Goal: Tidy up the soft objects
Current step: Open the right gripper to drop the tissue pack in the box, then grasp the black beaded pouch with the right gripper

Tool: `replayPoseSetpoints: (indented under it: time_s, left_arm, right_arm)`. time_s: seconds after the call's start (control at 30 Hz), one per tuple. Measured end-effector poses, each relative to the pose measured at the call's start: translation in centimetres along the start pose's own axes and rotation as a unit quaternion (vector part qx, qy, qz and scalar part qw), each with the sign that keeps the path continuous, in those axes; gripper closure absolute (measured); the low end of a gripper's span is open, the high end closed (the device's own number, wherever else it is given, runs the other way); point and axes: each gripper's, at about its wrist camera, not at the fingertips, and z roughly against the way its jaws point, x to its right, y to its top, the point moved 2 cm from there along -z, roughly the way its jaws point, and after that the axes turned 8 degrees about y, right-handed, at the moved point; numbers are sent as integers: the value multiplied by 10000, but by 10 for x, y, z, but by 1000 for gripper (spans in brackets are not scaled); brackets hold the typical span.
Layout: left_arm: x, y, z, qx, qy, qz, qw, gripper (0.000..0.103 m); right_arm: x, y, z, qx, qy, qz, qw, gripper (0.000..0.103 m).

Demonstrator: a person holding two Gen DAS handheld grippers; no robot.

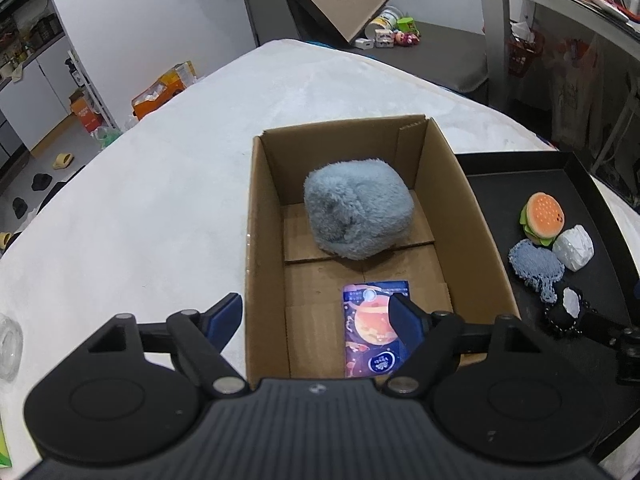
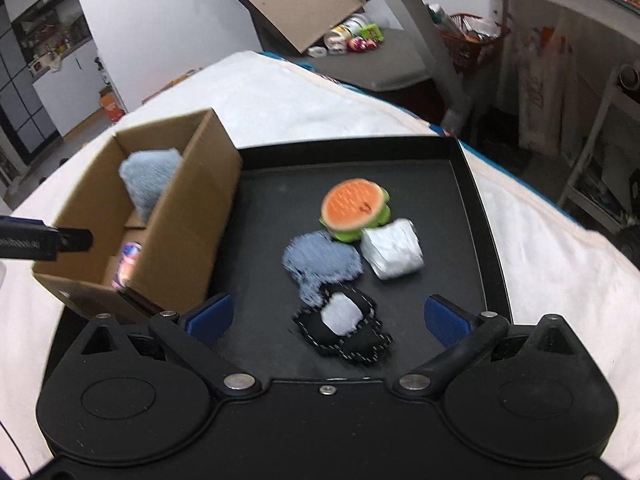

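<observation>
Fluffy blue plush point(image 1: 357, 209) inside cardboard box point(image 1: 264, 216)

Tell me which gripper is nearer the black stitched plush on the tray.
Right. The right gripper hangs open directly over the black stitched plush; the left gripper is over the cardboard box, beside the tray.

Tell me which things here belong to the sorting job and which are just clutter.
Job: cardboard box, fluffy blue plush, tissue pack, black tray, burger plush, silver pouch, blue knit piece, black pouch.
Clutter: orange carton, slippers.
</observation>
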Motion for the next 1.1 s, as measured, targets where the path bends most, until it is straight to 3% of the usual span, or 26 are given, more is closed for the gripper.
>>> replayPoseSetpoints:
  time_s: [0.4, 0.63, 0.77, 0.87, 1.1]
  left_arm:
    - [9, 3, -8, -78, 172, -113, 9998, 19]
    - [11, 4, -9, -127, 234, -106, 9996, 17]
    - [12, 4, -9, -148, 232, -121, 9995, 15]
    - [11, 4, -10, -181, 198, -119, 9996, 13]
    - [8, 3, -9, -264, 126, -27, 9996, 9]
  right_arm:
    - [7, -13, -24, -110, 54, 128, 9998, 3]
    - [9, -13, -47, -359, -127, 215, 9990, 19]
    - [7, -17, -53, -522, -271, 401, 9975, 50]
    - [7, -16, -50, -557, -270, 462, 9970, 60]
    - [12, -12, -39, -551, -244, 352, 9976, 63]
